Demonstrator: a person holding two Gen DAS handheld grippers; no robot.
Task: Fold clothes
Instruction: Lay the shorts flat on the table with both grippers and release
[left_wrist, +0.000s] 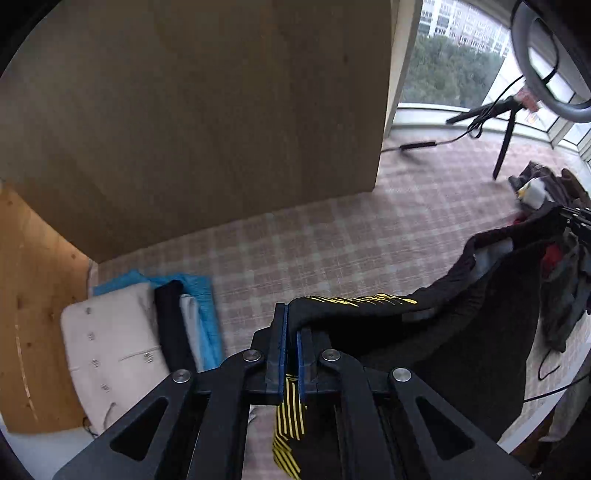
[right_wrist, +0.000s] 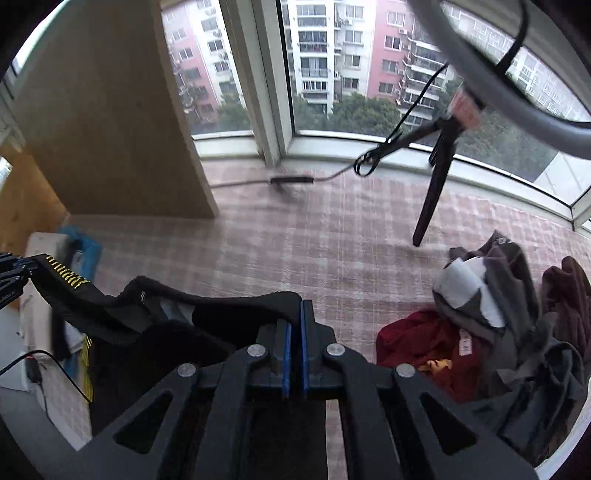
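The black garment (left_wrist: 461, 332), with yellow striped trim along one edge, hangs in the air above the checked surface (left_wrist: 332, 240), stretched between the two tongs. It looks soft and limp: the cloth sags in a shallow curve between the two holds and drapes loosely below them, so it will likely follow any pull and bunch if the holds come together. It seems fairly light, and not slippery enough to slide from the blue pads. The best holds are probably along the upper edge or at the corners, well apart, so the body falls flat before it is laid down. The left tongs (left_wrist: 291, 332) are closed nearly to touching, pinching the striped edge, with a striped strip hanging below the jaws. The right tongs (right_wrist: 294, 332) are likewise almost fully closed on the black edge, which runs off leftward toward the other hold. A folded pile (left_wrist: 140, 325) of white, black and blue clothes lies to the left; a loose heap of clothes (right_wrist: 498, 325) waits on the right.
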